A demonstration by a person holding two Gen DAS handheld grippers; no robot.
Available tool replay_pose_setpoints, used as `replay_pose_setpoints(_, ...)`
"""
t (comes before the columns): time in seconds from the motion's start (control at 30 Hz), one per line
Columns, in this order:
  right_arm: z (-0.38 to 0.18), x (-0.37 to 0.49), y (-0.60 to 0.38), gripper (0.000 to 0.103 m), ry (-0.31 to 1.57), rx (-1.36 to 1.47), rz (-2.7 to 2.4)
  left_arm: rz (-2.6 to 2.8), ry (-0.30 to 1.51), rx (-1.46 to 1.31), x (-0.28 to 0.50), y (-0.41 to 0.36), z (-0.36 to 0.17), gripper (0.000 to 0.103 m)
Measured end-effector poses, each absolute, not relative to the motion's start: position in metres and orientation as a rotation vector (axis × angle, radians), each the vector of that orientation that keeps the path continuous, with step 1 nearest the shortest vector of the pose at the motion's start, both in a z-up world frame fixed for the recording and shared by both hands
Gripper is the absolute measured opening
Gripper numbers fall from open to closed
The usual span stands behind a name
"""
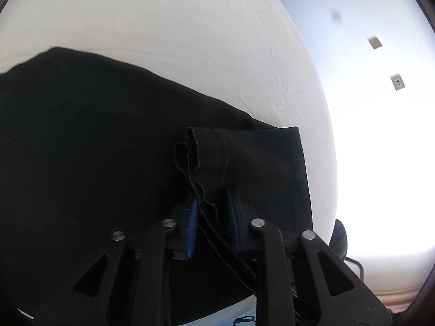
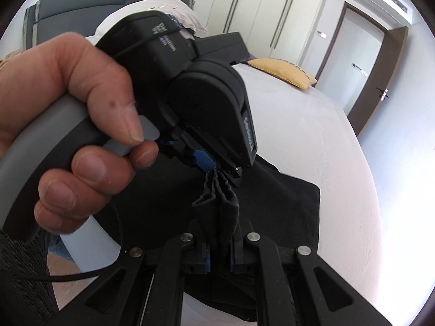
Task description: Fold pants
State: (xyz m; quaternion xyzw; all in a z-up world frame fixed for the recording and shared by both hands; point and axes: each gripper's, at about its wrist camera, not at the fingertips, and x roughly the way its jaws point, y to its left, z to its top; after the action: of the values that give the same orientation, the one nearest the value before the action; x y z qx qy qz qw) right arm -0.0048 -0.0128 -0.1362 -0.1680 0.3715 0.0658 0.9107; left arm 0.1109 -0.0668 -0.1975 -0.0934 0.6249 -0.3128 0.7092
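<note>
The black pants [image 1: 95,141] lie spread on the white bed sheet [image 1: 190,35], with one hemmed end lifted off the sheet between the two tools. The left gripper [image 1: 212,217] is clamped on this end, its blue pads [image 1: 192,222] pressing the wavy edge of the cloth, and in the right wrist view the person's hand [image 2: 68,125] squeezes its grey handle. The right gripper [image 2: 219,255] is closed on the same bunched cloth just near the left one, and far behind on the bed lies a yellow pillow [image 2: 282,72].
</note>
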Motion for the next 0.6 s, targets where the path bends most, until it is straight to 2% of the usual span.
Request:
replay_pose_setpoints(0.3,-0.138,0.012,0.035,0.01,0.73,-0.41,0.28,-0.686,1.309,-0.017,0.145,-0.03,-0.153,0.008)
replay_pose_setpoints(0.6,-0.163,0.041,0.079,0.01,0.806,-0.422,0.368,-0.603,1.323,0.018,0.17,0.05,-0.171,0.008)
